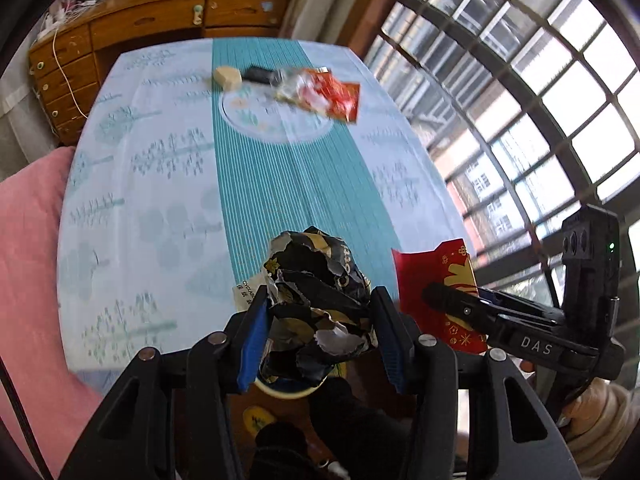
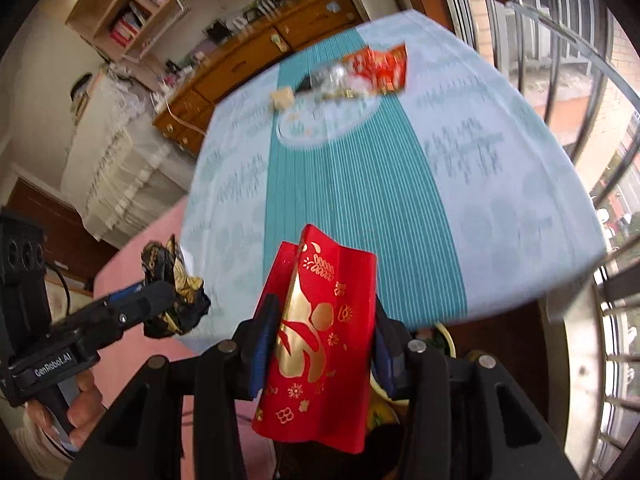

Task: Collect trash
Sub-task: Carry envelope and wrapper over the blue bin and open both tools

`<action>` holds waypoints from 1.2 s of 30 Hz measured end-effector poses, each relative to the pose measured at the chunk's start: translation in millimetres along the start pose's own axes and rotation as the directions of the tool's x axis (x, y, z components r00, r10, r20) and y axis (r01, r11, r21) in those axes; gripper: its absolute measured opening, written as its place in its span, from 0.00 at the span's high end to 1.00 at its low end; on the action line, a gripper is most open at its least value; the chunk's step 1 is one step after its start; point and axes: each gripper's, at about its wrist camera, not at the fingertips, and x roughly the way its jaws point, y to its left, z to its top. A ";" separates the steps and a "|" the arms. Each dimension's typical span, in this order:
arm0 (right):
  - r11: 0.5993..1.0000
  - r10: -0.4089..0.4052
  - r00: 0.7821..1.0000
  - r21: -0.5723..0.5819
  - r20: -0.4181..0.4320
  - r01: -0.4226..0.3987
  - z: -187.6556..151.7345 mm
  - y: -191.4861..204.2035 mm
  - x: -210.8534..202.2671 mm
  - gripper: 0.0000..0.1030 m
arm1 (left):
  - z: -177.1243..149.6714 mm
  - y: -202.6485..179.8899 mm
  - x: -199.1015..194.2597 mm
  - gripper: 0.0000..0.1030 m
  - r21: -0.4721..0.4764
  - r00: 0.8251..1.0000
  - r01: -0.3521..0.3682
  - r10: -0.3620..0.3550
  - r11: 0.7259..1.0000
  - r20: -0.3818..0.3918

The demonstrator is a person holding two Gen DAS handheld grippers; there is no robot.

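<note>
The crumpled wrapper looks like glossy foil-backed paper, black and gold, torn rough at its edges. The red envelope is smooth shiny paper with metallic gold print. A matt printed cloth covers the worktop. The cabinet is varnished wood.

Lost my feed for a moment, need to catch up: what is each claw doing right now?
Left claw: closed on the crumpled black and gold wrapper.
Right claw: closed on the red and gold packet.
</note>
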 end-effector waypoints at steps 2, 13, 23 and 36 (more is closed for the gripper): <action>1.000 -0.020 0.999 -0.015 -0.025 0.020 -18.1 -2.4 1.5 0.58 | -18.5 -7.3 7.5 0.54 0.012 1.000 -0.007 0.007 1.000 -0.017; 0.987 -0.126 0.977 -0.119 -0.170 0.106 -110.9 -68.4 86.7 0.58 | -126.5 -24.5 125.2 0.53 -0.002 0.986 -0.117 0.116 0.993 -0.118; 0.987 -0.136 0.951 -0.124 -0.278 0.105 -167.4 -152.8 237.0 0.56 | -194.1 11.7 273.8 0.51 -0.054 0.969 -0.171 0.157 0.984 -0.193; 0.989 -0.147 0.949 -0.060 -0.278 0.136 -184.1 -201.9 339.5 0.22 | -216.0 70.7 368.9 0.03 -0.066 0.928 -0.314 0.291 0.947 -0.235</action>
